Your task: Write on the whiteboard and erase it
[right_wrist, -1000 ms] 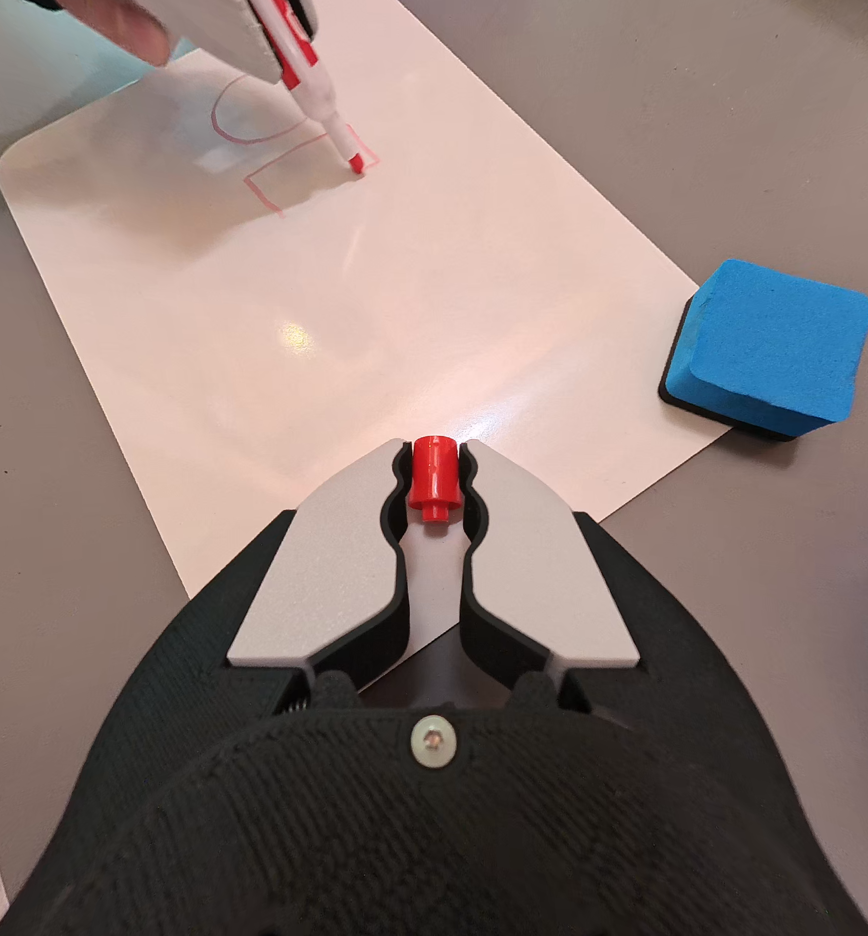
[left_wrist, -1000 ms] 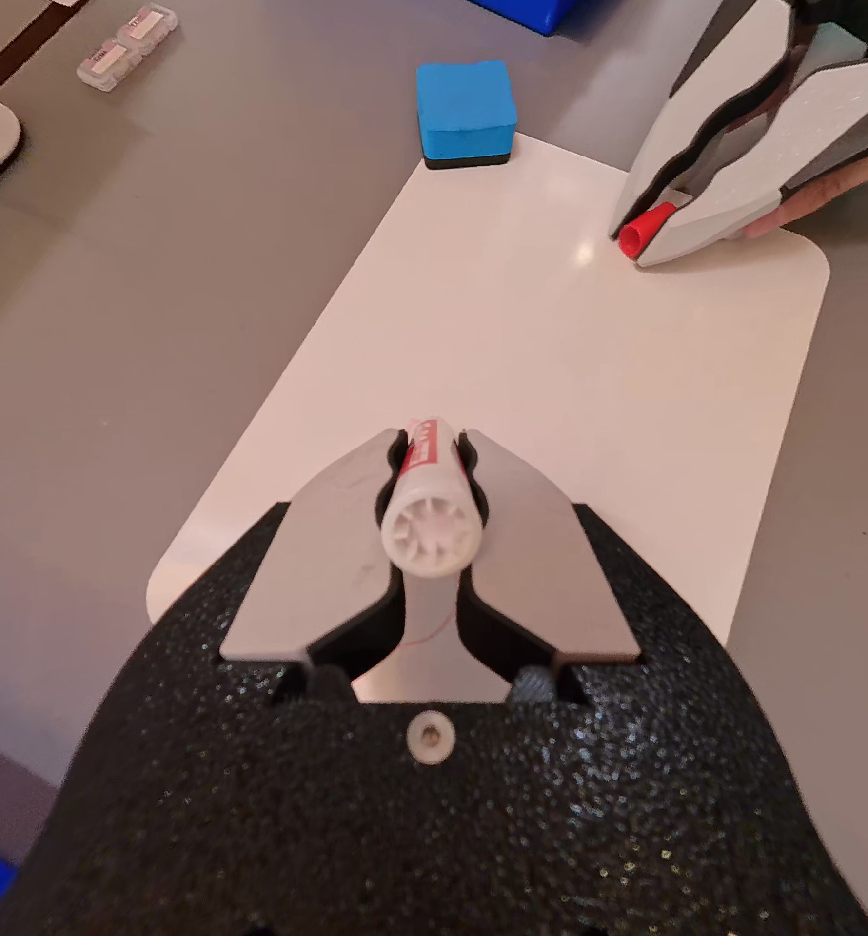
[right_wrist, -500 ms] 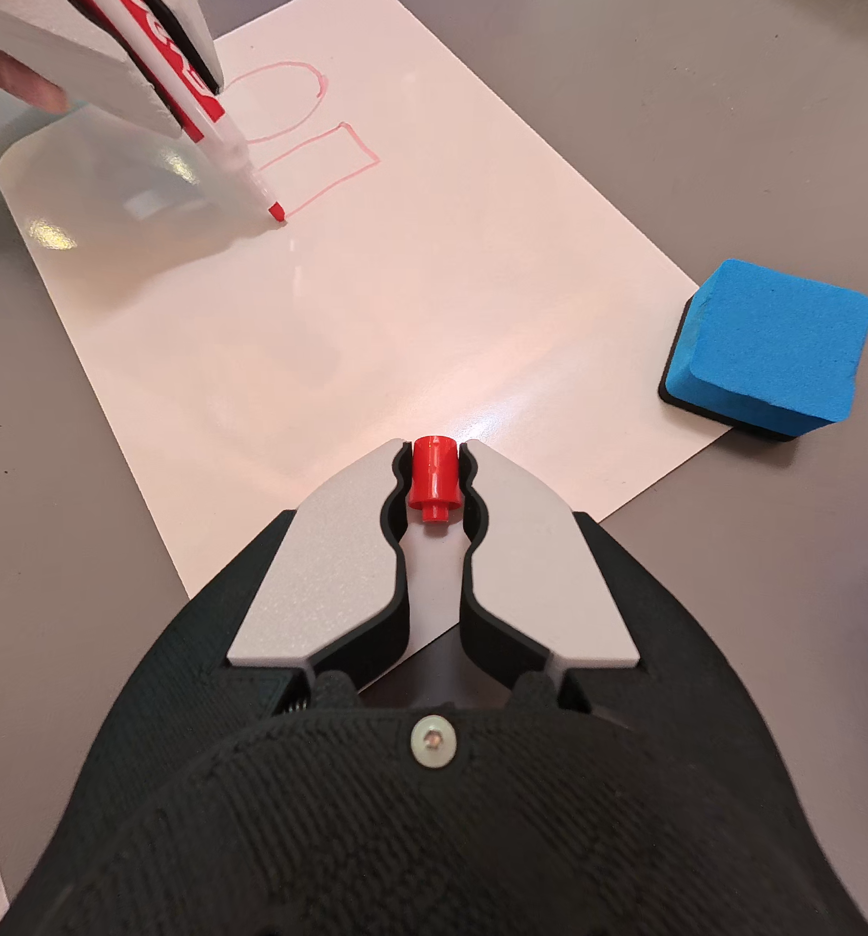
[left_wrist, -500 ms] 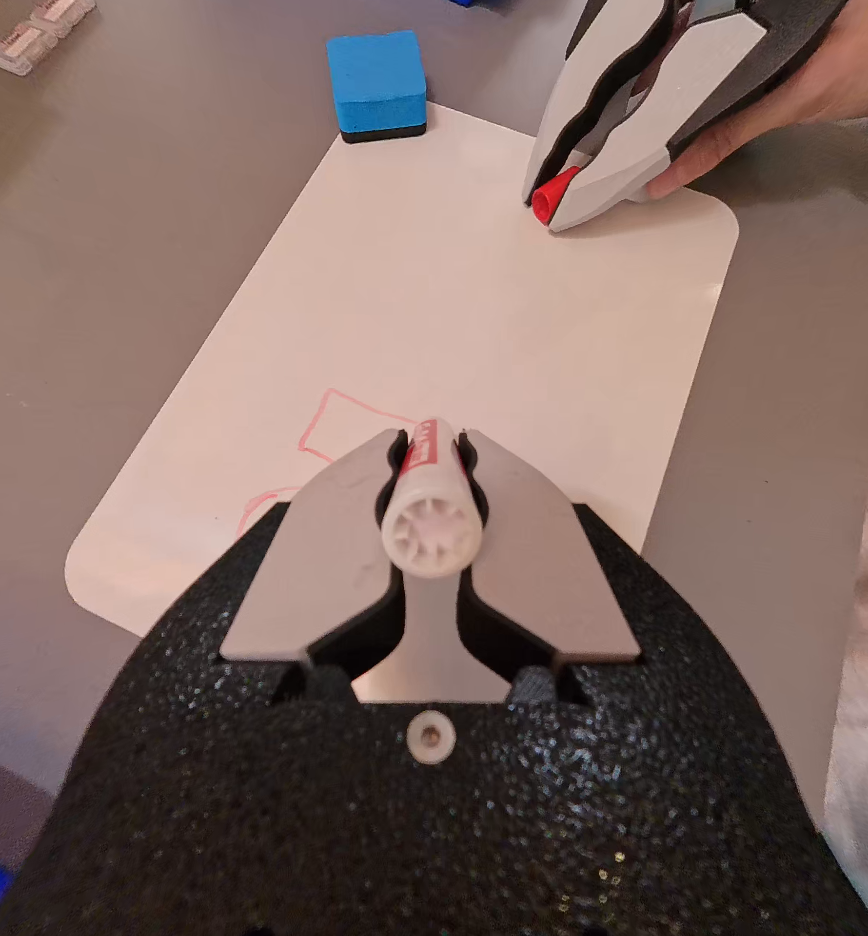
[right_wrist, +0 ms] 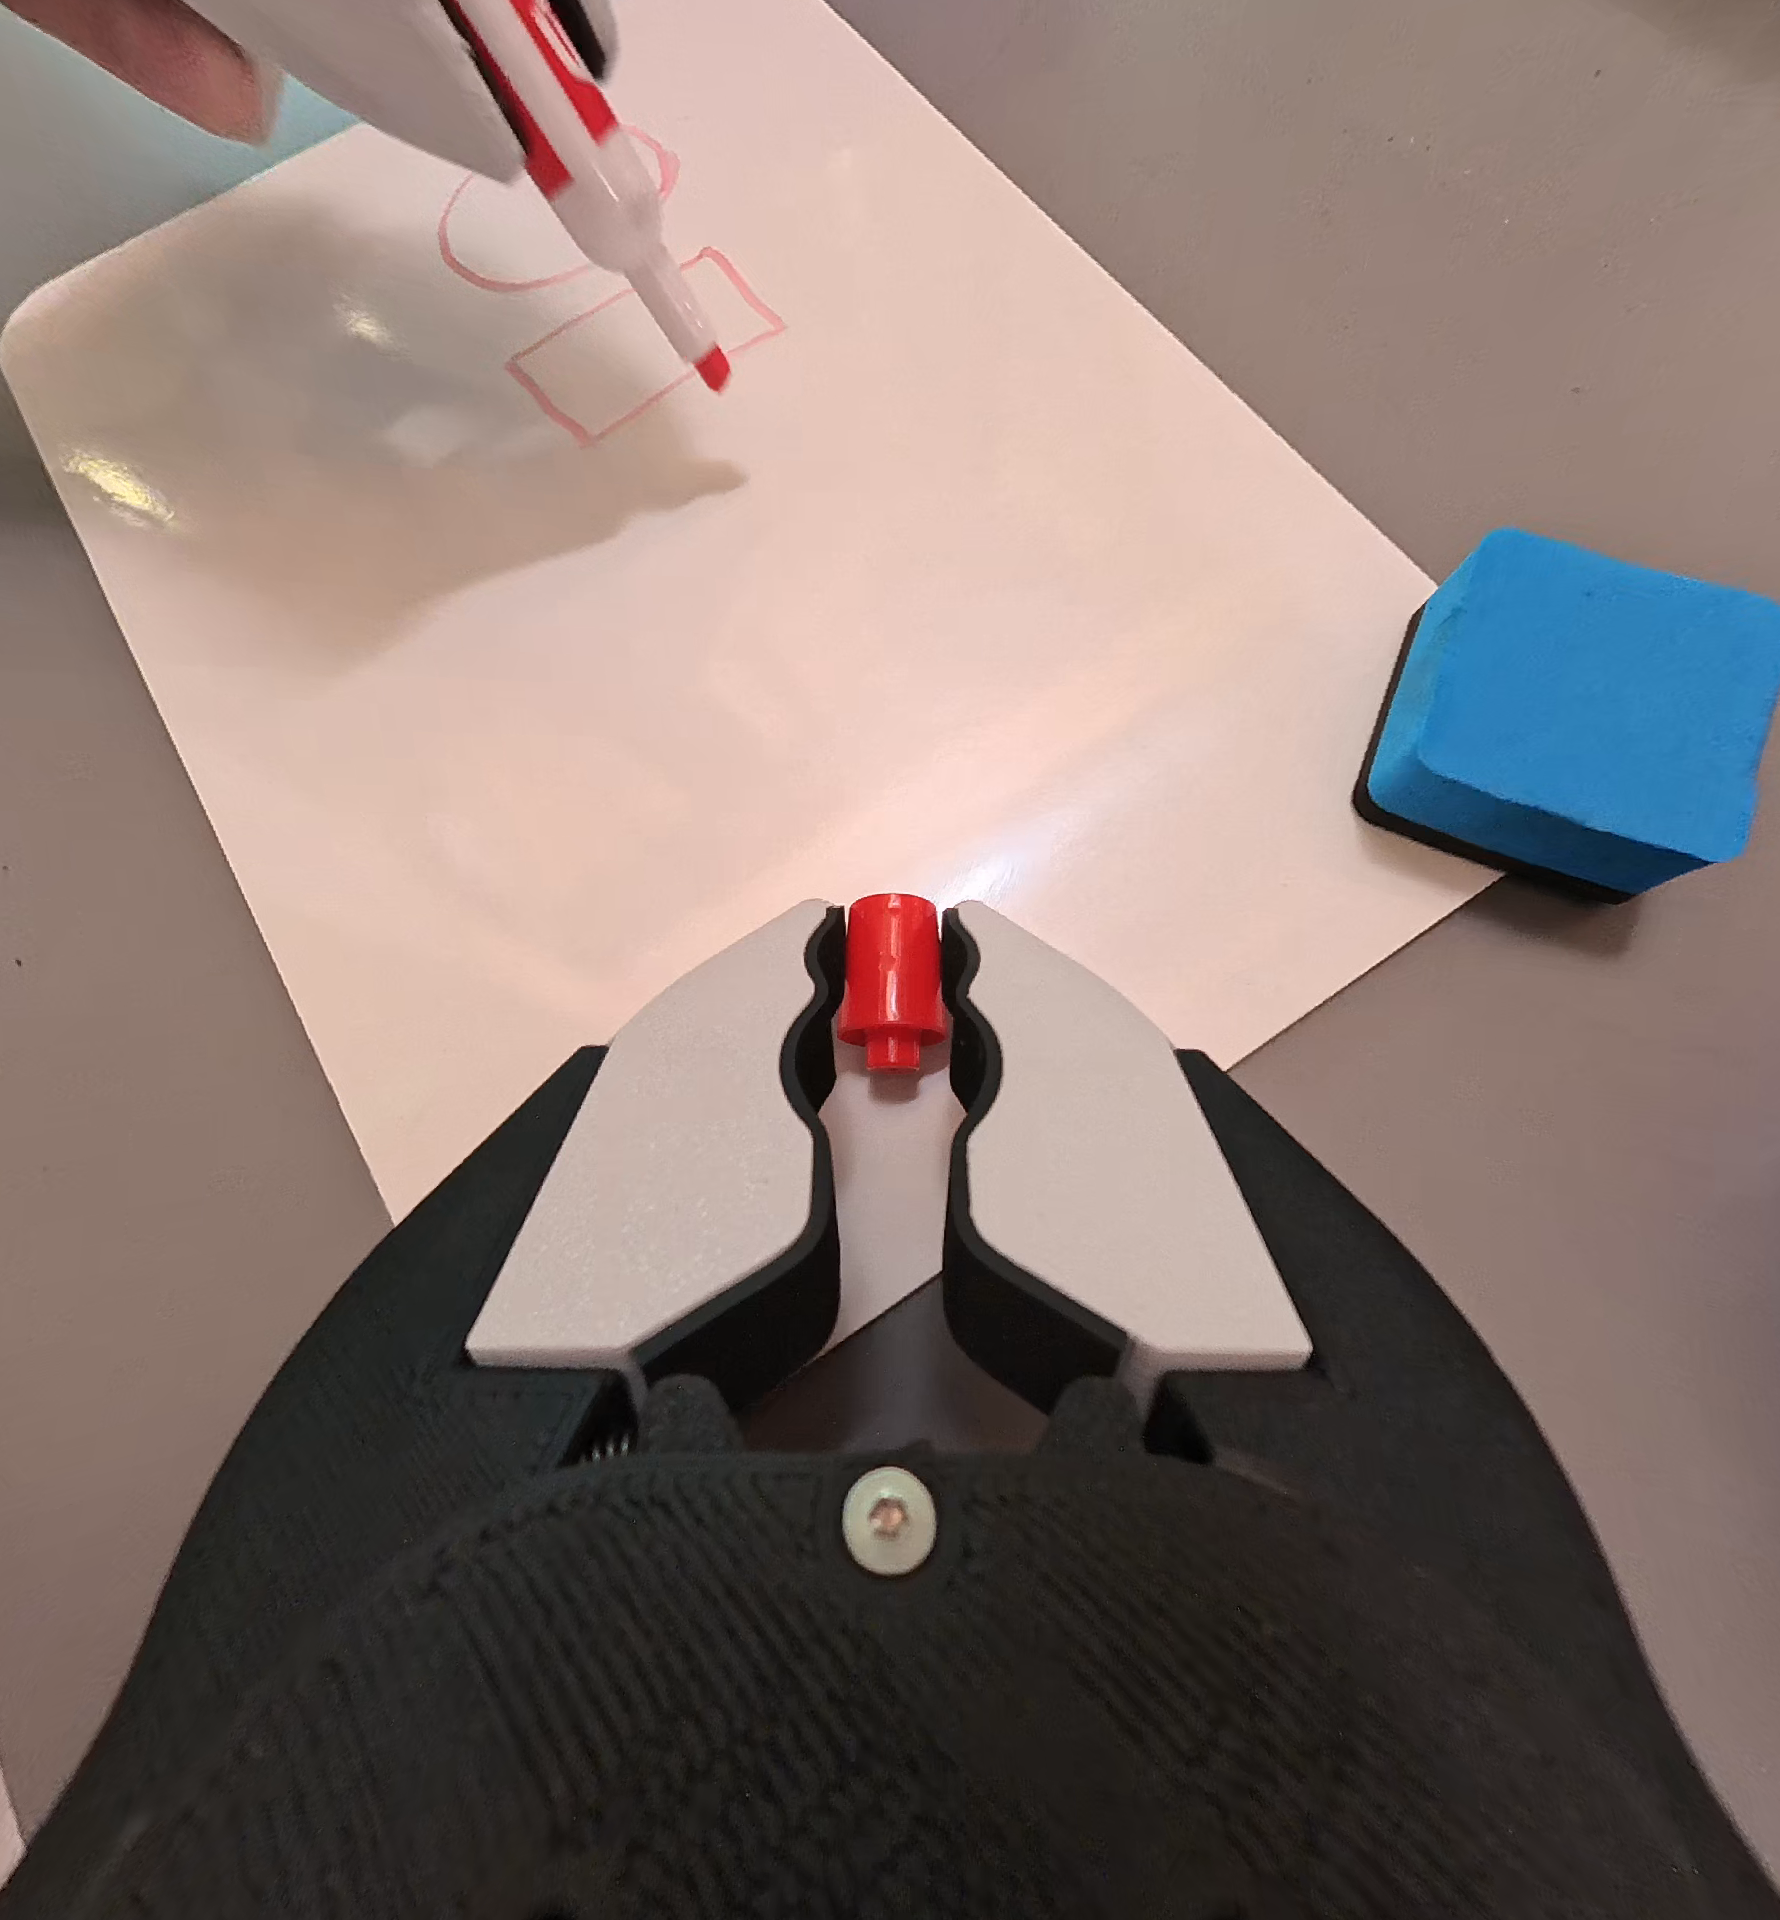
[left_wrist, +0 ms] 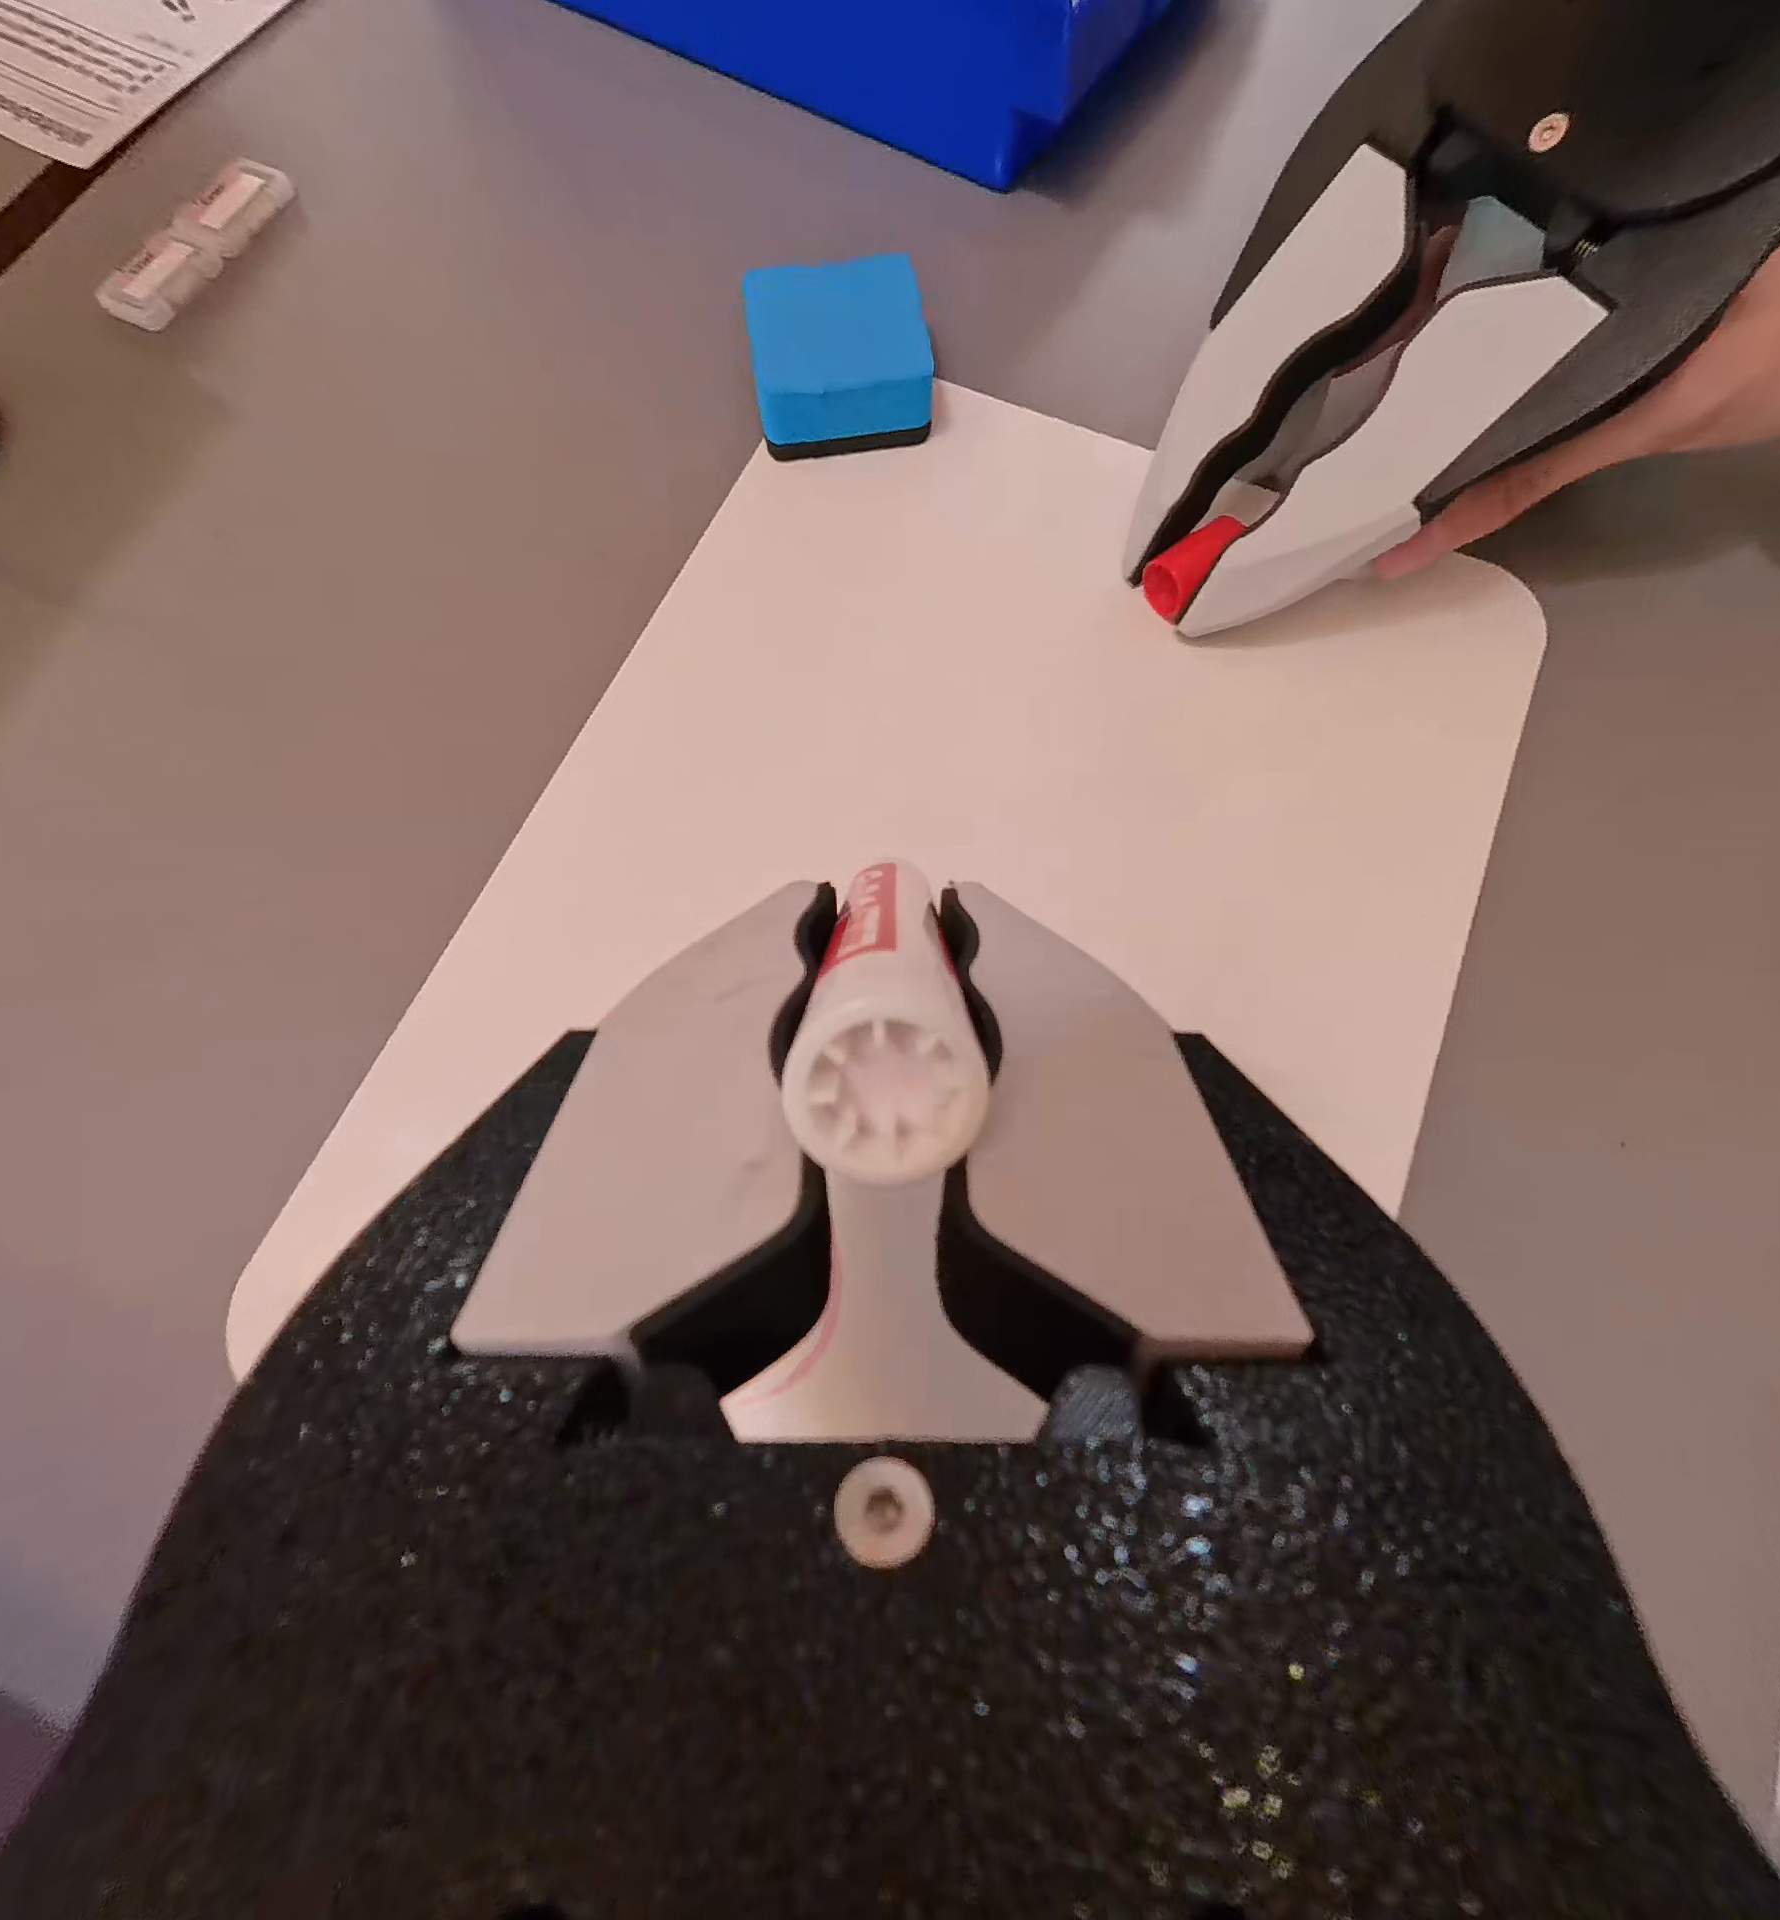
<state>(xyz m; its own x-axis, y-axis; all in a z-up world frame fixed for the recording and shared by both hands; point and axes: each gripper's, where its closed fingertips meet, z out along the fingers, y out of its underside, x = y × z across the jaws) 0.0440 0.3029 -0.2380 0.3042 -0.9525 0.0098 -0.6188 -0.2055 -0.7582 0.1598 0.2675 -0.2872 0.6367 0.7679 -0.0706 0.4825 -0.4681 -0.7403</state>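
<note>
A white whiteboard lies flat on the grey table. My left gripper is shut on a red-and-white marker. In the right wrist view the marker is tilted, its red tip lifted just above a red rectangle and a red rounded shape drawn on the board. My right gripper is shut on the marker's red cap and rests at the board's corner; it also shows in the left wrist view. A blue eraser sits at the board's edge.
A blue box stands at the back. Small clear cases and a printed sheet lie at the far left. A person's hand holds the right gripper. A finger shows by the left gripper.
My left gripper has moved the marker from the rectangle's left end to its right side and lifted the tip off the board. The right gripper with the cap has stayed put.
</note>
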